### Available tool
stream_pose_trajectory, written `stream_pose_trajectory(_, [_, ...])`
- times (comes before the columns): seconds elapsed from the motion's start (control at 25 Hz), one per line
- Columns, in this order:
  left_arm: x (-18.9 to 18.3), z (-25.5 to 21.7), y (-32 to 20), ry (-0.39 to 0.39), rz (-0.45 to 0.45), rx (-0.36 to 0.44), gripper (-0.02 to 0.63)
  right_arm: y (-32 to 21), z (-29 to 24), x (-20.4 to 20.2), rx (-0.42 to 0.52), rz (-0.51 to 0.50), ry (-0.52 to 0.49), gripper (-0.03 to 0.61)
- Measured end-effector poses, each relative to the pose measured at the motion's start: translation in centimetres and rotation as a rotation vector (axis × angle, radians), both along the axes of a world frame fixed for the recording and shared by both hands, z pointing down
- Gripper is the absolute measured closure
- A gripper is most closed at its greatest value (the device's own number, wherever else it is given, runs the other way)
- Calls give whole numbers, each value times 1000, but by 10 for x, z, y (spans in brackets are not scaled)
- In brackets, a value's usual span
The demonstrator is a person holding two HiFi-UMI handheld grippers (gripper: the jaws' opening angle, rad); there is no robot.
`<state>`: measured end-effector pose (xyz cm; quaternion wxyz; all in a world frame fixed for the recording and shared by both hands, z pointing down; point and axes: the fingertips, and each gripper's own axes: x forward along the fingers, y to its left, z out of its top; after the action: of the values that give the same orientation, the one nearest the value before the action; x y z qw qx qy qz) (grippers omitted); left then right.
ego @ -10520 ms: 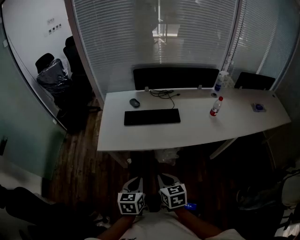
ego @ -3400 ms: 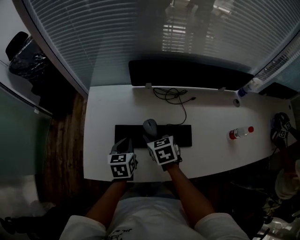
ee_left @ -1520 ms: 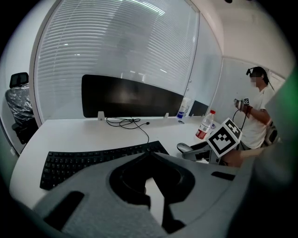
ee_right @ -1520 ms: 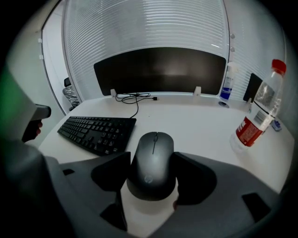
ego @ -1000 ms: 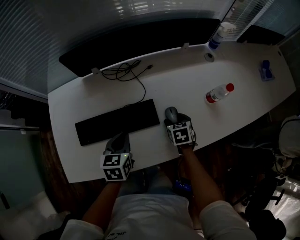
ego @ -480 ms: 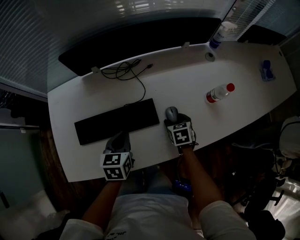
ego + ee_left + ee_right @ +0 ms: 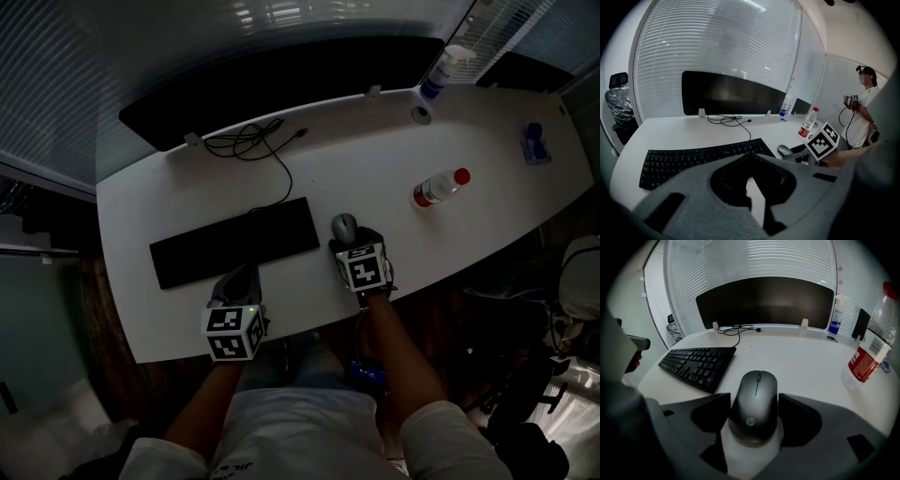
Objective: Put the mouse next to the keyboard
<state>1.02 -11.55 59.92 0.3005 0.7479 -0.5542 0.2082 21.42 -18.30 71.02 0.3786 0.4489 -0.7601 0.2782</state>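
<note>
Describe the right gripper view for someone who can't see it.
A dark mouse sits on a white desk, its sides pressed by the jaws of the right gripper. A keyboard lies to its left, a bottle to its right.

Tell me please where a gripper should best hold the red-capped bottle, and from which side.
Probably grip the bottle across its round body at the label, jaws level, coming from the near edge of the desk. It stands upright with bare desk around it.
</note>
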Motion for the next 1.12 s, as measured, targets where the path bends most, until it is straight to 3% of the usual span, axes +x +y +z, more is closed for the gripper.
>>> stream_pose_trajectory(0.4, [1, -9, 0, 19, 1, 8, 609, 3, -23, 2, -3, 22, 13, 279])
stream_pose_trajectory(0.68, [-11, -25, 12, 14, 1, 4, 609, 25, -71, -16, 26, 21, -14, 284])
stream_pose_trajectory(1.0, [-39, -48, 45, 24, -17, 5, 609, 61, -128, -60, 112, 23, -43, 552])
stream_pose_trajectory(1.12, [-50, -55, 58, 37, -33, 5, 609, 81, -146, -95, 94, -14, -115, 572])
